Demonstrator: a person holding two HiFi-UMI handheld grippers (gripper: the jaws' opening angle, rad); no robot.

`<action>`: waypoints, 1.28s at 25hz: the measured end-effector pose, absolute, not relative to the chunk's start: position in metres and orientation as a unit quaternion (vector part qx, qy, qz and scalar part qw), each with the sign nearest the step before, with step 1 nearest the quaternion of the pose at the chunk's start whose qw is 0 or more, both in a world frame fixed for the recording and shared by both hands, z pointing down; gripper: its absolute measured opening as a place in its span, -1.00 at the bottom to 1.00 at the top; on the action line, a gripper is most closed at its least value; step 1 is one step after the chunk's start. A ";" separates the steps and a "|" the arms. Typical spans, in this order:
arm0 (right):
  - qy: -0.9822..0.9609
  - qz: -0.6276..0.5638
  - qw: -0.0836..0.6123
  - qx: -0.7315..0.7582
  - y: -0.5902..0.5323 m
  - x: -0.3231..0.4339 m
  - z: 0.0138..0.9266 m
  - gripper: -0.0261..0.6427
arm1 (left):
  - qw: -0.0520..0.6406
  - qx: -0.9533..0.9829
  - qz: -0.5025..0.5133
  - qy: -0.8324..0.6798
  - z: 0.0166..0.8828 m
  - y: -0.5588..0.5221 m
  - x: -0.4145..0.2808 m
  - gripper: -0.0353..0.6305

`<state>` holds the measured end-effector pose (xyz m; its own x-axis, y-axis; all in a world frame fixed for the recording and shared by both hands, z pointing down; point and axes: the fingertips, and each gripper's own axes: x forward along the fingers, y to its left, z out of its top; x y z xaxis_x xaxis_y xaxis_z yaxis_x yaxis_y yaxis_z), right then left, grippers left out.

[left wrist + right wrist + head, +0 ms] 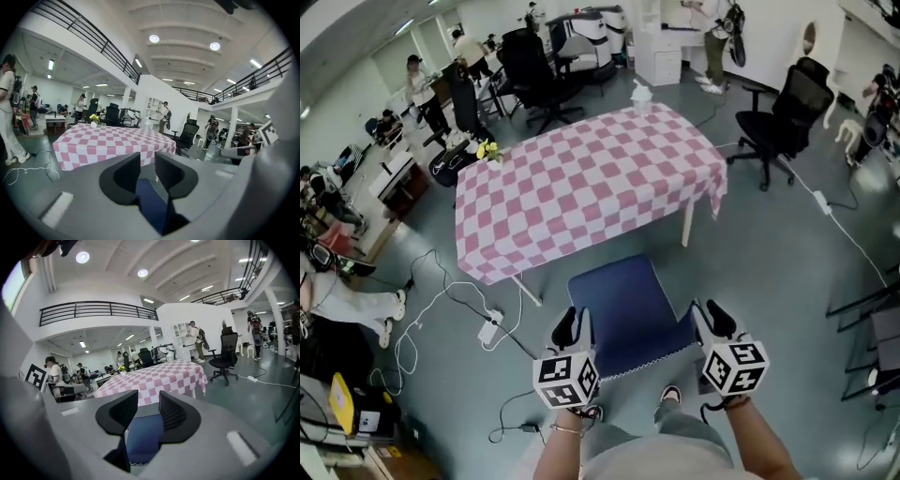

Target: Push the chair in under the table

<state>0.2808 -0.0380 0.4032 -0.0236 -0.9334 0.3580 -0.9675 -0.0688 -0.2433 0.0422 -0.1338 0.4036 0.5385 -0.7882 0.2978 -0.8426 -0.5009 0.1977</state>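
A chair with a blue seat [623, 309] stands pulled out from the near side of a table [581, 183] covered in a pink-and-white checked cloth. My left gripper [574, 323] is at the seat's near left corner, my right gripper [712, 319] at its near right corner. Both point toward the table. In the left gripper view the jaws of the left gripper [147, 171] stand apart, with the blue seat [150, 201] showing through the gap and the table [108, 143] beyond. The right gripper [148, 411] likewise has a gap, with the seat [143, 437] and table [159, 376] beyond. Nothing sits between either pair of pads.
A black office chair [783, 117] stands to the table's right and more black chairs [534, 75] behind it. Cables and a power strip [487, 328] lie on the floor at the left. Yellow flowers [487, 150] sit on the table's left corner. People are at desks at the left.
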 end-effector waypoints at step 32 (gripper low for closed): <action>-0.916 0.155 0.259 0.266 -0.032 0.205 0.469 -0.48 | 0.103 0.888 0.288 -0.342 0.470 -0.029 0.064 -0.61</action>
<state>0.2051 -0.0317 0.4693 -0.7251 -0.4065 0.5559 -0.5665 0.8111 -0.1457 0.0638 -0.0286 0.4698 0.5999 -0.5488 0.5822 -0.6674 -0.7445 -0.0141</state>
